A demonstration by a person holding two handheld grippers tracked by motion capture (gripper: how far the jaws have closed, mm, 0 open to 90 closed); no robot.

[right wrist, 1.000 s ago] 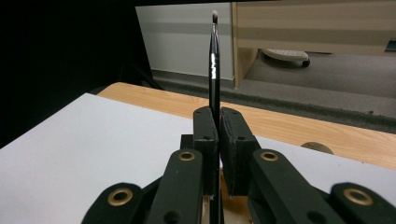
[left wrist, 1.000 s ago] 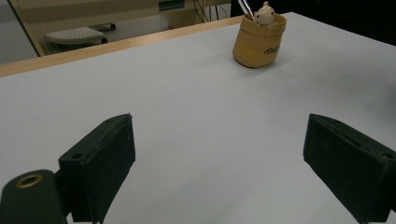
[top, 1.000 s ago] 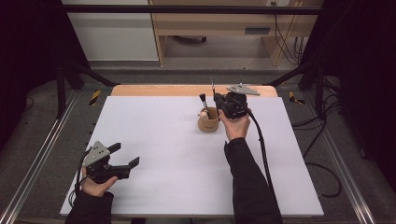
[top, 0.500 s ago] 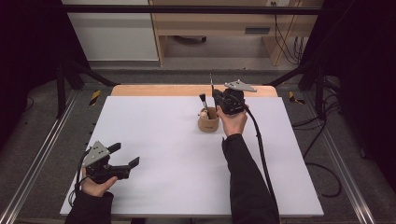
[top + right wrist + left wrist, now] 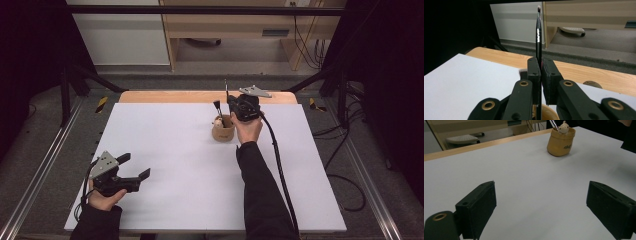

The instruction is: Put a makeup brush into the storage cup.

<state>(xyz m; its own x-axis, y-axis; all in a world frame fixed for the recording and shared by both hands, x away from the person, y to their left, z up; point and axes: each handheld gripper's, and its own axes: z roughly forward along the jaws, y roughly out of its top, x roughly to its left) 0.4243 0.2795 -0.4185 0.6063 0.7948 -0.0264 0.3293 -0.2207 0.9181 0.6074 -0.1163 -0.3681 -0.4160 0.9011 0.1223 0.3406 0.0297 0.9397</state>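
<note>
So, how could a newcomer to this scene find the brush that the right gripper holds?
Start at the white table and find the tan cup near its far edge. Above it, the right gripper clamps a thin black brush upright. Unlike the wider brush standing in the cup, it is slim and pointed.

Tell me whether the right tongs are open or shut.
Shut on the thin brush: the right tongs clamp its handle, which stands upright above the tan pot.

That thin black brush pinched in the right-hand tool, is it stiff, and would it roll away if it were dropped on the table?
The brush probably is stiff: it stands straight above the right gripper without bending. Its glossy, slim handle looks slippery, so it may slide in the pads. Dropped on the flat white table, the round handle would likely roll. It seems light.
</note>
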